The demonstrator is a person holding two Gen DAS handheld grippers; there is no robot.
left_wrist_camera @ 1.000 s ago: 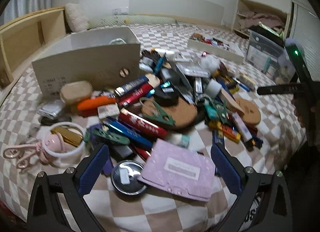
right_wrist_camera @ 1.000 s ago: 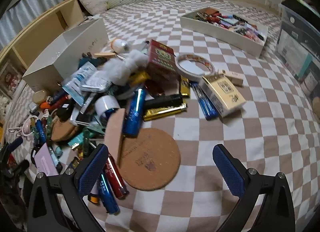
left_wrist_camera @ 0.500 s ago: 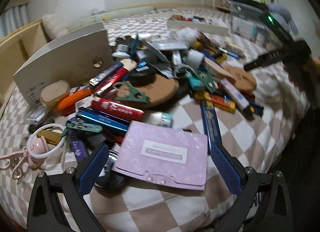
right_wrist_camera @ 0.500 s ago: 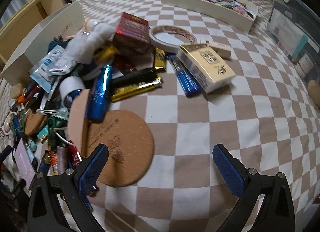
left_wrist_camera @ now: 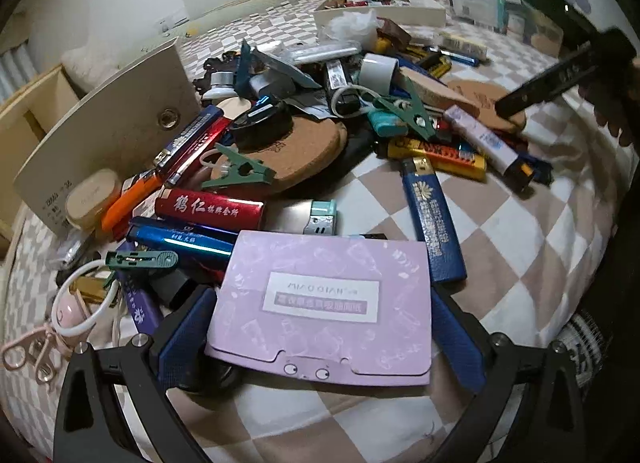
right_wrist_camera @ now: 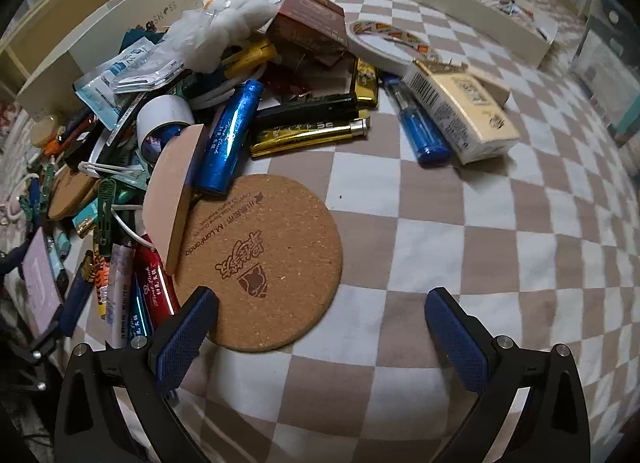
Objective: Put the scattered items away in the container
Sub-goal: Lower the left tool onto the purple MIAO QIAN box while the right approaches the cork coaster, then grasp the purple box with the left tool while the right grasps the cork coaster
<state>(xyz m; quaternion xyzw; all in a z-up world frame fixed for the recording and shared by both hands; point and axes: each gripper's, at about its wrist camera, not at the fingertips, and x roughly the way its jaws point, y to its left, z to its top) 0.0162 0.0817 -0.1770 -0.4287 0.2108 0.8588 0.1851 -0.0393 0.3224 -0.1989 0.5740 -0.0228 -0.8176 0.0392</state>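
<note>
The left gripper [left_wrist_camera: 320,337] has its blue-padded fingers [left_wrist_camera: 188,327] spread wide on either side of a lilac flat case [left_wrist_camera: 324,303], one pad near each short edge; whether they touch it I cannot tell. The case lies at the near edge of the checkered bedspread [left_wrist_camera: 520,247], partly over a round dark tin [left_wrist_camera: 216,379]. Just beyond it sit a dark blue lighter [left_wrist_camera: 434,223], a red lighter with white characters [left_wrist_camera: 210,209] and a shiny blue lighter [left_wrist_camera: 184,239], then the main heap of clips, lighters and cork coasters. The white storage box [left_wrist_camera: 116,135] stands at the left side of the bedspread, touching the heap, its open top not visible from here. The right gripper [right_wrist_camera: 322,337] is likewise spread open and holds nothing, its left pad just over the near rim of a round cork coaster [right_wrist_camera: 264,251] that lies flat at the heap's right edge. Past the coaster are a metallic blue lighter [right_wrist_camera: 230,139], a gold lighter [right_wrist_camera: 308,135], a cream cigarette pack [right_wrist_camera: 468,115] and a tape roll [right_wrist_camera: 384,43]; a long white tray [right_wrist_camera: 448,3] of sorted items sits well apart toward the far right.
</note>
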